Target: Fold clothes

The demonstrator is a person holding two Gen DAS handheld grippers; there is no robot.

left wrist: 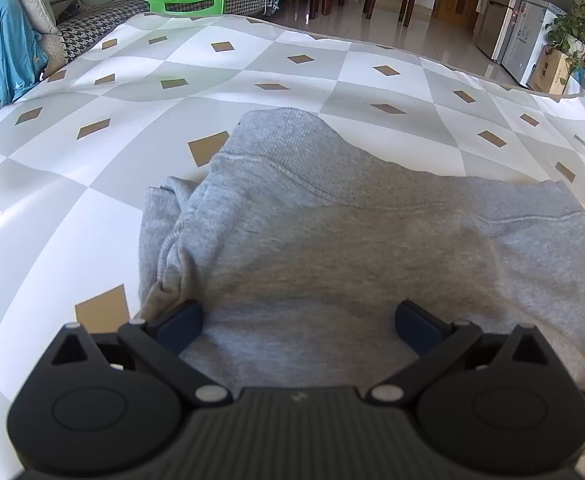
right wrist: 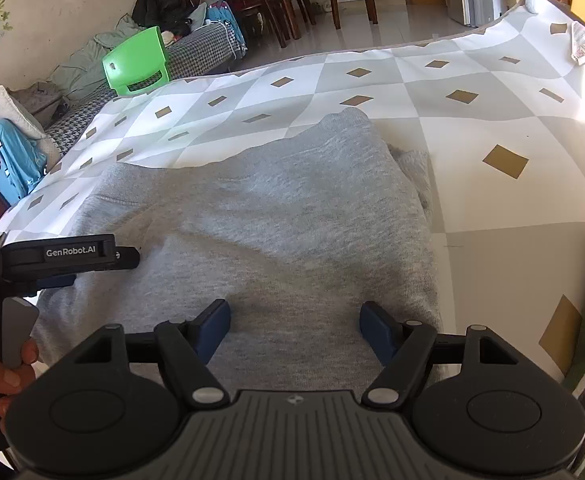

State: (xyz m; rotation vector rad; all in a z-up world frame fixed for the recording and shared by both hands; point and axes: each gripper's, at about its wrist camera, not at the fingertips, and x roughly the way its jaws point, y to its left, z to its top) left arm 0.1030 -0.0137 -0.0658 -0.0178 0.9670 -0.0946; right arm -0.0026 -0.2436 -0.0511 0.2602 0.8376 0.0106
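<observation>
From the left wrist, the left gripper (left wrist: 299, 322) hovered with its jaws wide apart over the near part of a folded grey sweatshirt (left wrist: 332, 248), which lay on the diamond-patterned cloth (left wrist: 92, 184) toward its near edge. From the right wrist, the right gripper (right wrist: 295, 330) stood parted above the same sweatshirt (right wrist: 276, 208), nothing pinched; a hand (right wrist: 8, 376) held the left gripper (right wrist: 68, 258) at the garment's left edge.

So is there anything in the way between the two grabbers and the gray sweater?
No, nothing visible is. The gray sweater lies on the checkered cloth, right under both. The left gripper and right gripper both have open fingers over bare sweater fabric.
</observation>
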